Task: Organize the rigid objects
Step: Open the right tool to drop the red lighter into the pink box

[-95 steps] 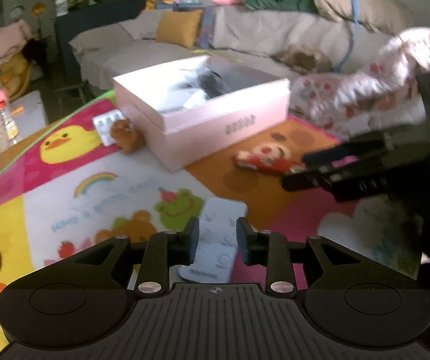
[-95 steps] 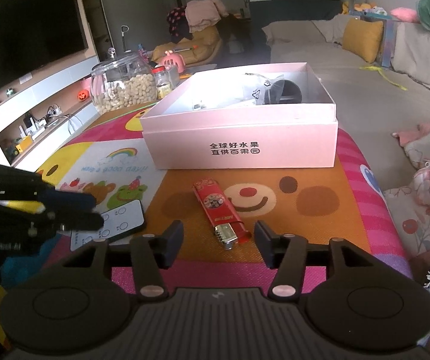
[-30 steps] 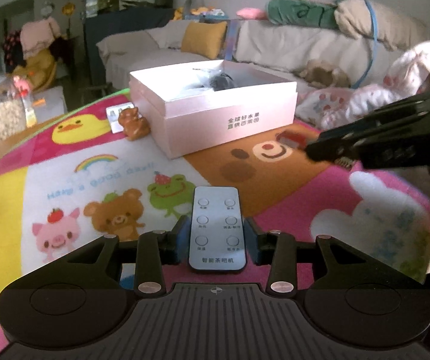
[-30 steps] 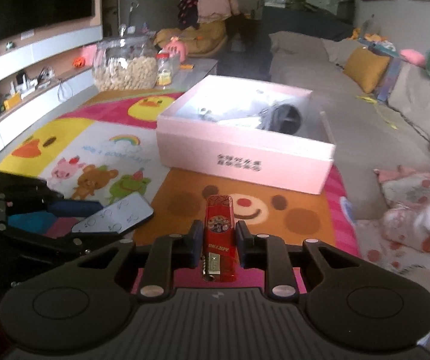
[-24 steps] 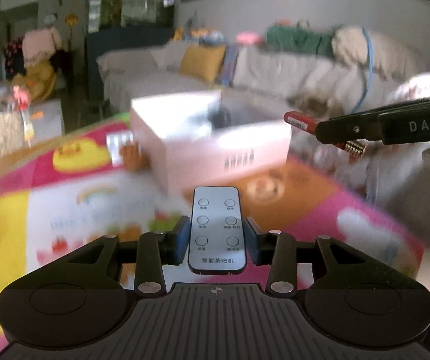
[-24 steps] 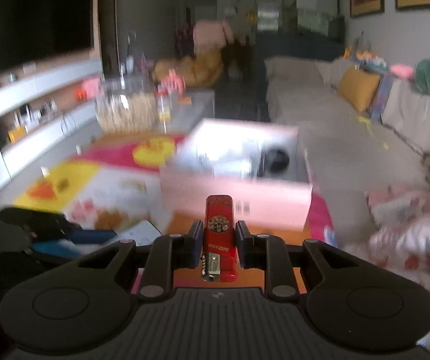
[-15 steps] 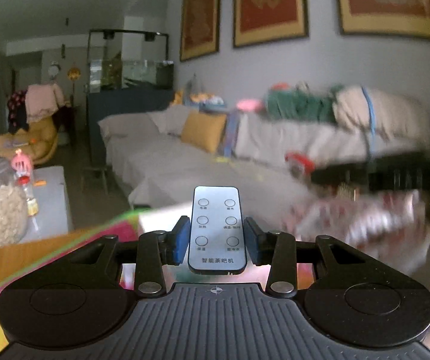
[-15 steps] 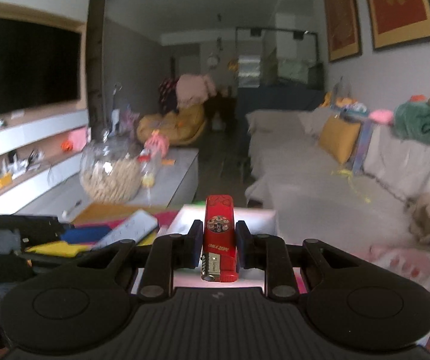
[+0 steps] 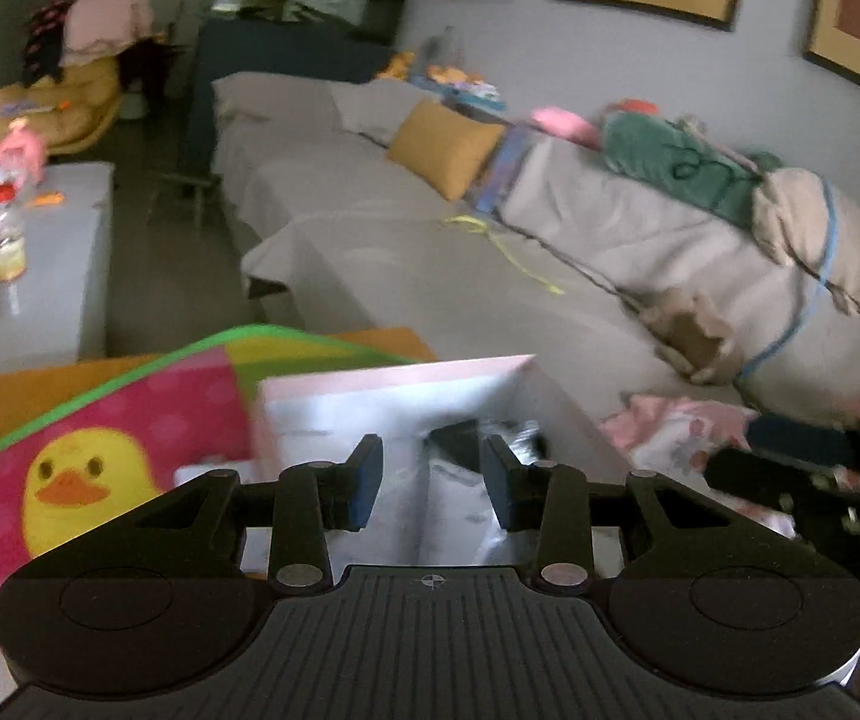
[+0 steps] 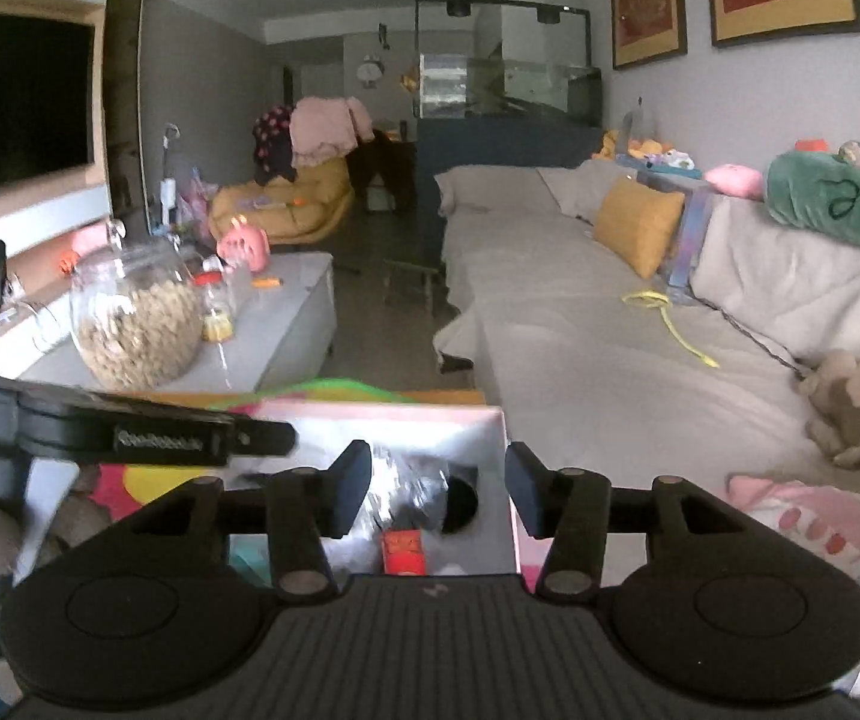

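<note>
Red lighter point(image 10: 402, 549) lies inside the pink box point(image 10: 493, 420), near its right wall and just below the right tool point(image 10: 436, 489). That tool's jaws have just been opening; they stand wide apart and released, with nothing between the pads. Just beyond the lighter in the box is a dark round thing point(image 10: 460, 504) and some crinkled clear wrapping, too blurred to name.

The left tool point(image 9: 430, 474) hovers over the same box point(image 9: 393, 369), above its left half. Its jaws have just drawn slightly closer, yet they are apart and grip nothing. What lies under them in the box is pale and smeared, so I cannot tell what it is.

Seen from the right wrist, the left tool reaches in from the left, its tips over the box's far left rim. Seen from the left wrist, the right tool is a dark shape at the right edge, just beside the box.

The box sits on a bright mat with a yellow duck point(image 9: 84, 477), which covers the table point(image 9: 39, 381). Far behind are a grey sofa point(image 9: 430, 276) with a yellow cushion point(image 9: 445, 147), and on the left a glass jar point(image 10: 135, 324).
</note>
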